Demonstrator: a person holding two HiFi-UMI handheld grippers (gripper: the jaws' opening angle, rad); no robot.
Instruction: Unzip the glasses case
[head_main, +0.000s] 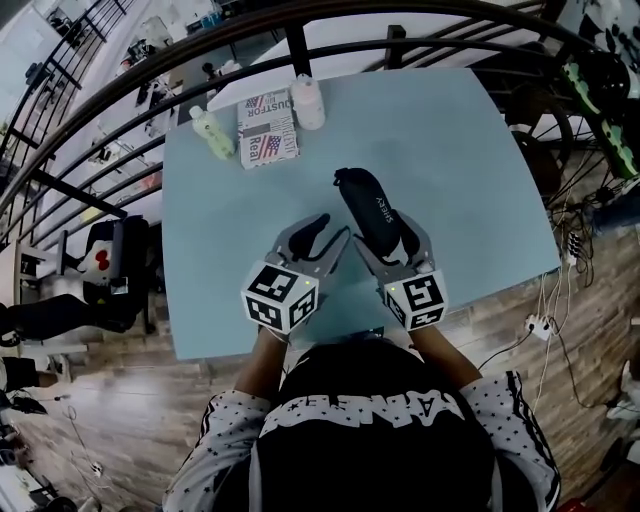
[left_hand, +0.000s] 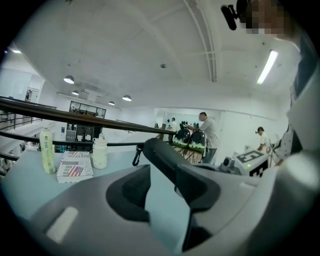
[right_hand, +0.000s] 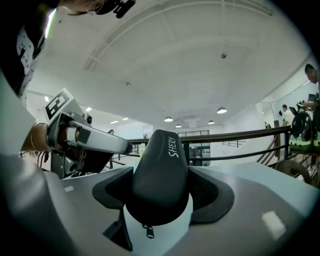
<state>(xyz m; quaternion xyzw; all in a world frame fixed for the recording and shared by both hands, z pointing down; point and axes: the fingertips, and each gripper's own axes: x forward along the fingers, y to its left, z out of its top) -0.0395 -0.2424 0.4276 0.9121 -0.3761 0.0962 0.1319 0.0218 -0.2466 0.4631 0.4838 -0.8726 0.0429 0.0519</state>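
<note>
— Between the jaws of the right gripper (right_hand: 161, 196), what is there?
— A black, rounded zip-up glasses case (right_hand: 160, 175) with white lettering. The jaws are clenched on its near end, and a small metal zipper pull (right_hand: 148, 231) hangs beneath.
— And the left gripper (left_hand: 161, 192)?
— Jaws released, nothing between them, just beside the case.
— Where does the case lie?
— Over the near half of the pale blue desk (head_main: 450, 170), pointing away from the person.
— Farther out?
— A flag-printed box (head_main: 268, 135), a white bottle (head_main: 307, 100) and a pale green bottle (head_main: 213, 132) by the far edge.
</note>
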